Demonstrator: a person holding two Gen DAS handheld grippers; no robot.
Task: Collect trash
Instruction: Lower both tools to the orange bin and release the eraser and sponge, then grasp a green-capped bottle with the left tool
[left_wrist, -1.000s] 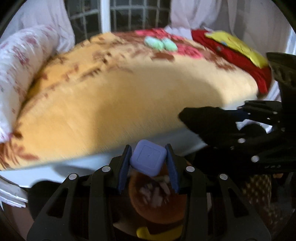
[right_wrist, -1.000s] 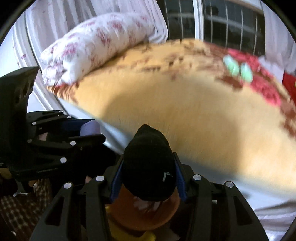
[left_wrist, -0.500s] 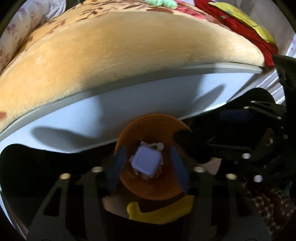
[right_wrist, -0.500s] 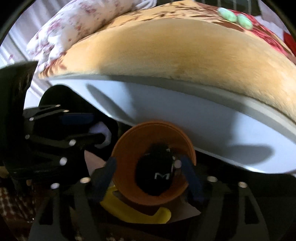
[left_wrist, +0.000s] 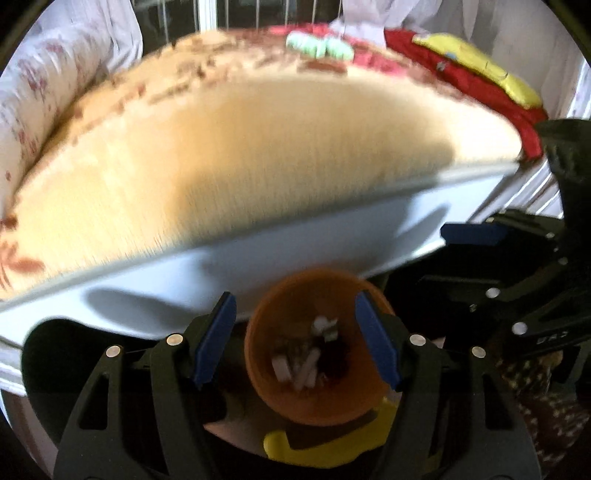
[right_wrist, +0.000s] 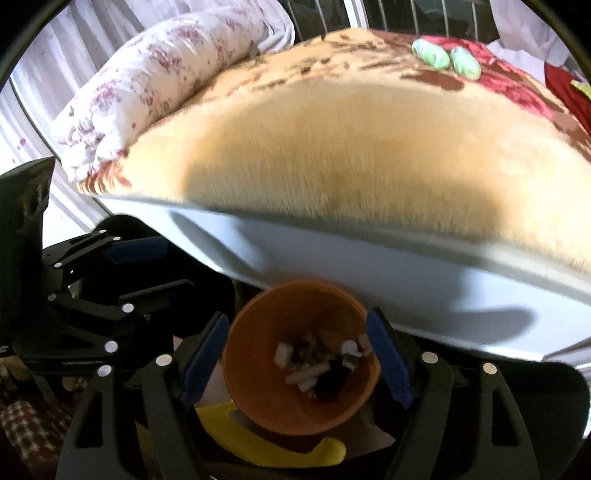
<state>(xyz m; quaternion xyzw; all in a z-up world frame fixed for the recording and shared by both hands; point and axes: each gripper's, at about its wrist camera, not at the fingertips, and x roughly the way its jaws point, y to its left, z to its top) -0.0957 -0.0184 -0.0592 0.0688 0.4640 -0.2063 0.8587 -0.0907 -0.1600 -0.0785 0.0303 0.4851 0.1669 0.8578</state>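
An orange bin (left_wrist: 317, 354) stands on the floor just beside the bed, its round mouth open upward toward both cameras and its walls narrowing to the bottom, so its long axis runs roughly upright, tilted a little in the fisheye views. Scraps of trash (left_wrist: 306, 363), white bits and a dark lump, lie at its bottom. The far rim sits close under the bed's pale side panel (left_wrist: 258, 266), leaving little room on that side; the near side is more open, with a yellow curved thing (left_wrist: 332, 446) lying against the bin's base.

The left gripper (left_wrist: 295, 341) hangs over the bin's mouth, its jaws opening, blue pads (left_wrist: 214, 339) well apart and nothing between them. The right gripper (right_wrist: 295, 360) hangs over the same mouth (right_wrist: 301, 354) from the other side, jaws wide and empty. The two grippers are near each other, each showing at the edge of the other's view.

Above the panel the bed's edge bulges outward under a tan blanket (right_wrist: 351, 147). A flowered pillow (right_wrist: 155, 81) lies at one end, red cloth (left_wrist: 476, 88) at the other, and two green rolls (right_wrist: 447, 57) rest far back.
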